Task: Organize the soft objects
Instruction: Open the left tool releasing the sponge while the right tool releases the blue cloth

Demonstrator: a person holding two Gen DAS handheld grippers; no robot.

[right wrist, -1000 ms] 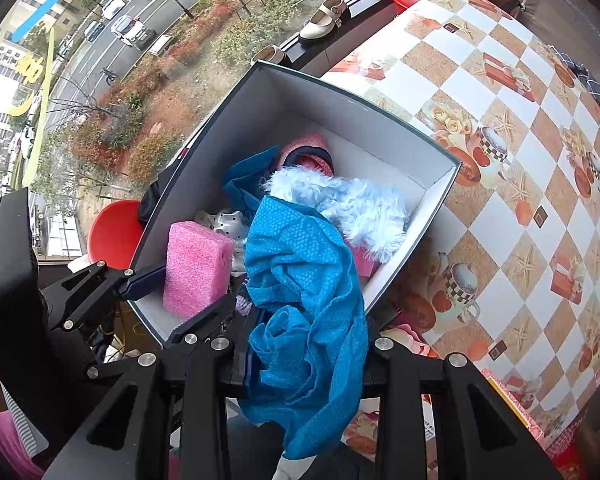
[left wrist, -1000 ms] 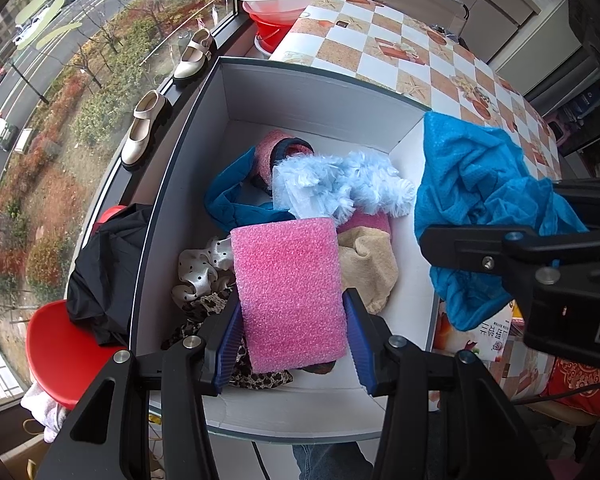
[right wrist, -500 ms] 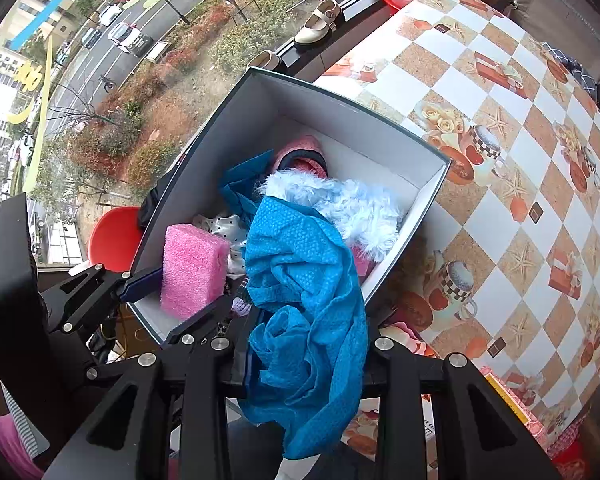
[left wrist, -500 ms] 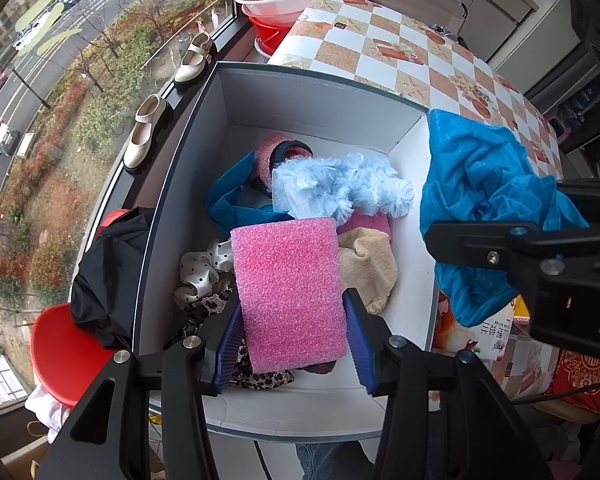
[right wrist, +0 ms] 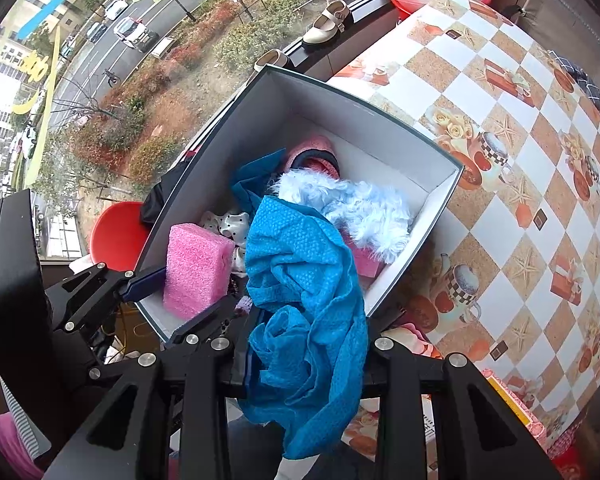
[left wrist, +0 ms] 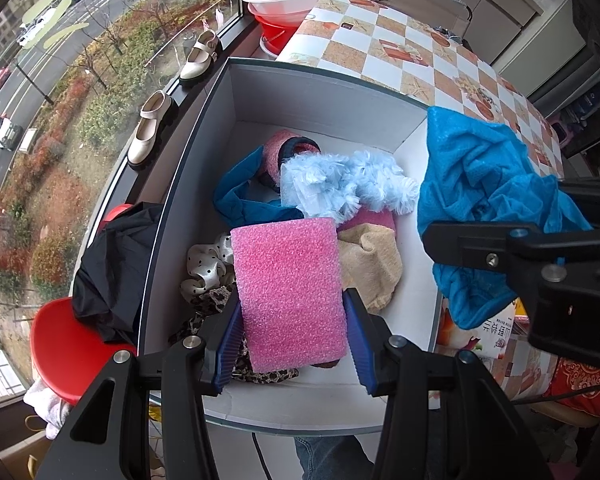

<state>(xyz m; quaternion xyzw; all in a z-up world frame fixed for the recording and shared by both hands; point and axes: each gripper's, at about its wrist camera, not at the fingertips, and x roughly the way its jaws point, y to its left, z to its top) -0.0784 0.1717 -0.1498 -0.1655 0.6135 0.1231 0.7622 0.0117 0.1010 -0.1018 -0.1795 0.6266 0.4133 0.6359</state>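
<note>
Item: pink foam block [left wrist: 290,292] clamped in left gripper [left wrist: 292,336] over the near end of the grey storage box [left wrist: 320,92]; blue cloth [right wrist: 304,300] pinched in right gripper [right wrist: 304,364], its loose tail overhanging the box's right wall, liable to drop outside on release.

Checkered tablecloth [left wrist: 384,40] on table, window [left wrist: 60,80] beside (street below), daylight.

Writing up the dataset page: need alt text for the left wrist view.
The left gripper holds a pink foam block over an open box of soft items, including a fluffy light blue piece and a beige cloth. At right, the right gripper holds a blue cloth near the box's wall.
</note>
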